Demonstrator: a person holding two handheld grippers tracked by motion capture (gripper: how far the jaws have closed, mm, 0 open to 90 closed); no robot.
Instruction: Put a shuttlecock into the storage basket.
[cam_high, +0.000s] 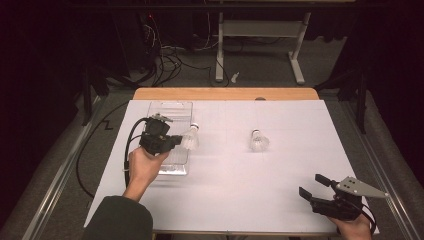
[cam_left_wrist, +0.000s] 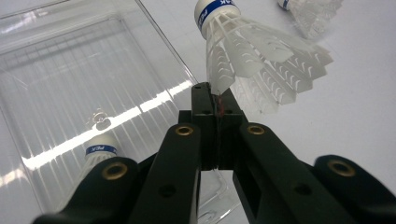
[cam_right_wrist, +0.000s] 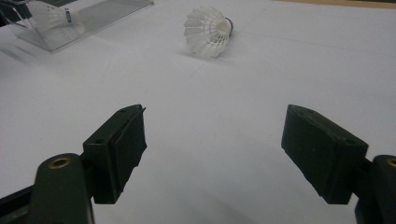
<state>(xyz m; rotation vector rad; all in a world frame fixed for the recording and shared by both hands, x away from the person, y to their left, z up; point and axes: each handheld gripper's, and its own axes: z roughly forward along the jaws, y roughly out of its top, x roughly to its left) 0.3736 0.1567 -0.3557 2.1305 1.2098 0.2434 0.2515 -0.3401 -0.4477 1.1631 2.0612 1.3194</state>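
Note:
My left gripper (cam_high: 178, 139) (cam_left_wrist: 216, 93) is shut on the feather skirt of a white shuttlecock (cam_high: 191, 137) (cam_left_wrist: 252, 56) with a blue-banded cork. It holds the shuttlecock just over the right edge of a clear plastic tray (cam_high: 170, 107) (cam_left_wrist: 70, 70). A second shuttlecock (cam_left_wrist: 100, 151) lies inside the tray, partly hidden by the jaws. A third shuttlecock (cam_high: 258, 141) (cam_right_wrist: 208, 30) (cam_left_wrist: 313, 11) lies on its side on the white table, mid-right. My right gripper (cam_high: 311, 184) (cam_right_wrist: 212, 149) rests open near the front right corner, with nothing between its jaws.
The white table sheet (cam_high: 280, 170) has a wooden edge (cam_high: 225, 93) at the back. A black cable (cam_high: 127, 145) loops from the left gripper. Beyond the table are floor cables (cam_high: 165, 62) and a white desk frame (cam_high: 260, 30).

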